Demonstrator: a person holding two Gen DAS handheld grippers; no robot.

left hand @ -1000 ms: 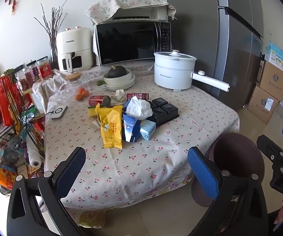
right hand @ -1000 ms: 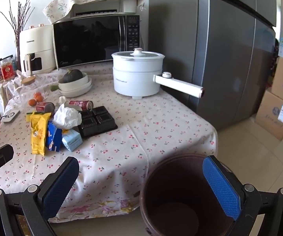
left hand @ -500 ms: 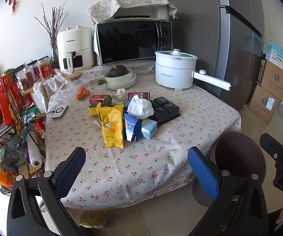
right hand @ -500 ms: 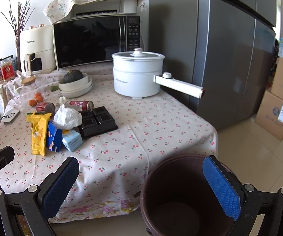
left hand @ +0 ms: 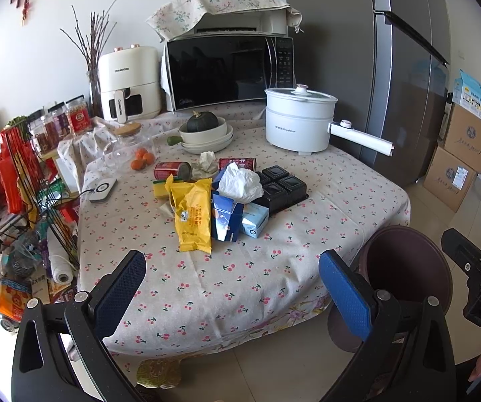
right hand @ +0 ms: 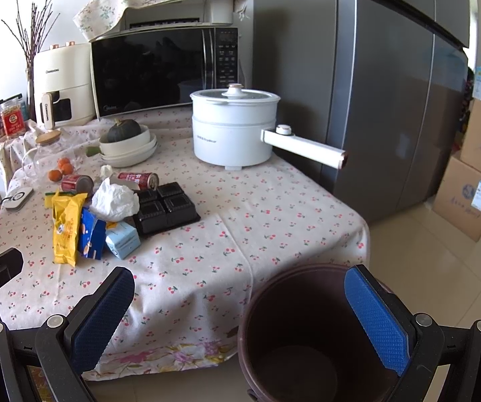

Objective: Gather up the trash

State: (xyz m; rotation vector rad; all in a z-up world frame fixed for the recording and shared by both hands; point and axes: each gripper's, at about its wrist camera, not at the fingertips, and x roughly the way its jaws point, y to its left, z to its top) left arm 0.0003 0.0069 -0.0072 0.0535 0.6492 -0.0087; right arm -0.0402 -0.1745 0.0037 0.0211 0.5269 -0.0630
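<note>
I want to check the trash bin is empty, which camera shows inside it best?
The right wrist view: it looks down into the brown trash bin, bottom visible. The left wrist view shows only its rim and upper wall.

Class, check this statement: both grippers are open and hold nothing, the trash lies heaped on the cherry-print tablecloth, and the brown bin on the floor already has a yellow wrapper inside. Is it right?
One detail is wrong. The right wrist view looks down into the brown bin and shows it empty; the yellow wrapper lies on the tablecloth with the other trash. The left gripper and right gripper are indeed open and hold nothing.
</note>
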